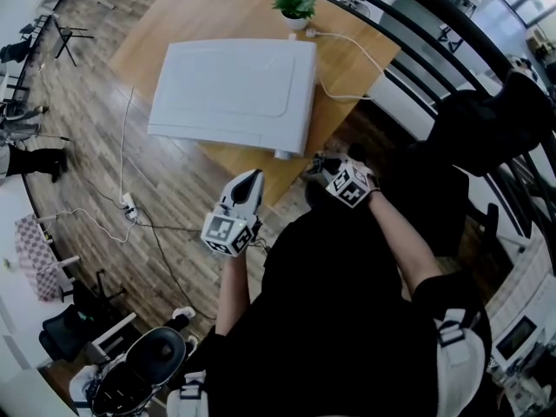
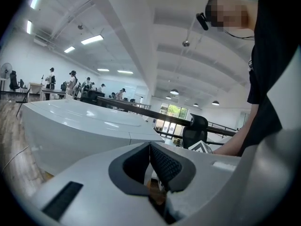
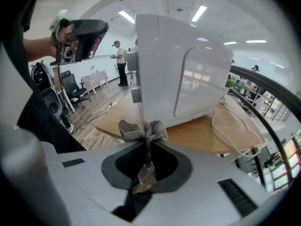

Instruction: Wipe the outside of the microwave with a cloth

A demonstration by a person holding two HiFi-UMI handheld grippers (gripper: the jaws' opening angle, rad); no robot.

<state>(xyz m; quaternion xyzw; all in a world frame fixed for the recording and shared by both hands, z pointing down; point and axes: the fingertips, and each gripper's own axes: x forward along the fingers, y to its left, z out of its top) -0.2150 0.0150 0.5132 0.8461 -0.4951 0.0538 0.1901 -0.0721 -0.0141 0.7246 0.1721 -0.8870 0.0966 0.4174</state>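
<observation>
Here right tool (image 3: pixel 146 149) pinches cloth (image 3: pixel 143 130) beside the microwave (image 3: pixel 188 65); left tool (image 2: pixel 150 161) closed, empty.

an open-plan office floor (or a lab run like one): round the wooden table (image 1: pixel 217 7) lie plank flooring (image 1: pixel 87 129) and loose cables (image 1: pixel 122 137), a black office chair (image 1: pixel 143 367) nearby, a black railing (image 3: pixel 265 89) beyond it, strip lights (image 2: pixel 92 39) overhead.
</observation>
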